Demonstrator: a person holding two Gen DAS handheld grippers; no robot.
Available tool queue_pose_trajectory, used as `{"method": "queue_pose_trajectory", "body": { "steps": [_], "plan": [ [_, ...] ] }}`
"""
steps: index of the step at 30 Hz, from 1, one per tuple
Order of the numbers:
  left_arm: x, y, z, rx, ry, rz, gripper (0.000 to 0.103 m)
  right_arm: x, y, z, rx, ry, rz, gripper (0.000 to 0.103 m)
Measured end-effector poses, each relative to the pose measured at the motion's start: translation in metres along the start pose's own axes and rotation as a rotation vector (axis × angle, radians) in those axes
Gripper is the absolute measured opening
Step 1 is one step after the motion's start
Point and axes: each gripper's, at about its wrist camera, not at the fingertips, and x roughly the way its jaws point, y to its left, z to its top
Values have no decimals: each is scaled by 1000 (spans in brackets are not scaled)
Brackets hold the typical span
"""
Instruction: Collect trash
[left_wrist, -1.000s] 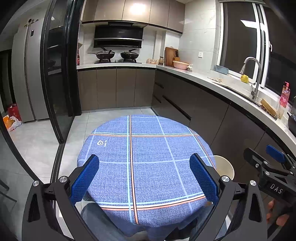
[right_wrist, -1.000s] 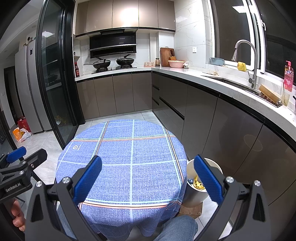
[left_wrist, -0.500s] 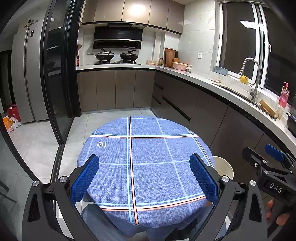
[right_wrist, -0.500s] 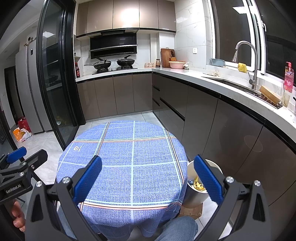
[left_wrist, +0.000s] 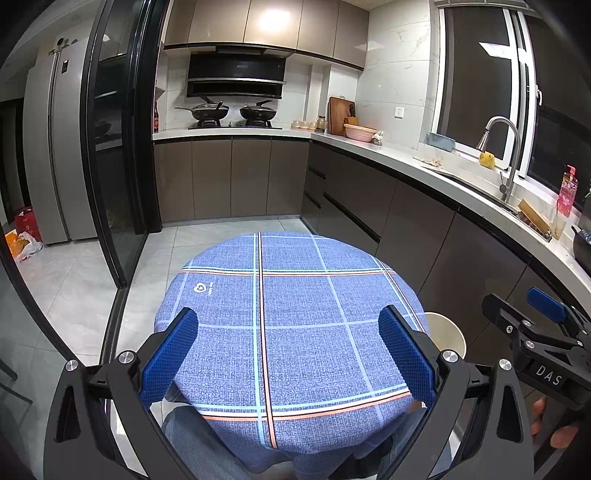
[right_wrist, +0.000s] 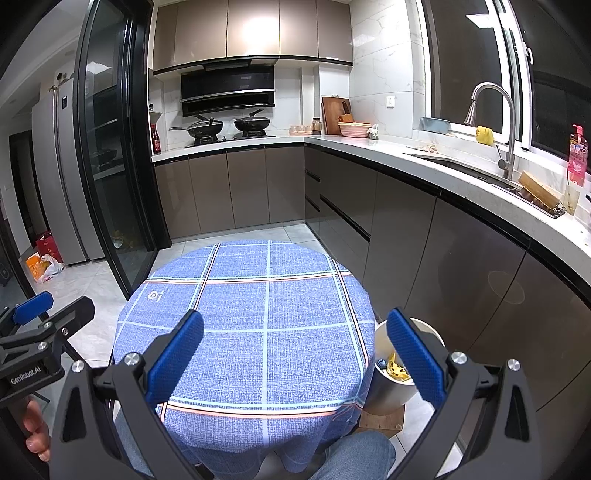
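A round table with a blue plaid cloth stands before me; it also shows in the right wrist view. I see no trash on the cloth. A white bin stands on the floor at the table's right, with yellow and blue scraps inside; its rim shows in the left wrist view. My left gripper is open and empty above the table's near edge. My right gripper is open and empty, with its right finger over the bin.
Dark kitchen cabinets and a white counter run along the right, with a sink and faucet. A black-framed glass door stands to the left. A fridge and bags lie beyond it. My knees are under the table.
Both views have shifted very slightly; the grippers stay open and empty, and nothing on the table has moved.
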Motion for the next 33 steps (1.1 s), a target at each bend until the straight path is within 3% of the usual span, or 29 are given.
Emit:
{"method": "queue_pose_trajectory", "body": {
  "steps": [33],
  "plan": [
    [2,1,0,4,-5,-2,95,2,2,1,-4,4,8,100]
  ]
}}
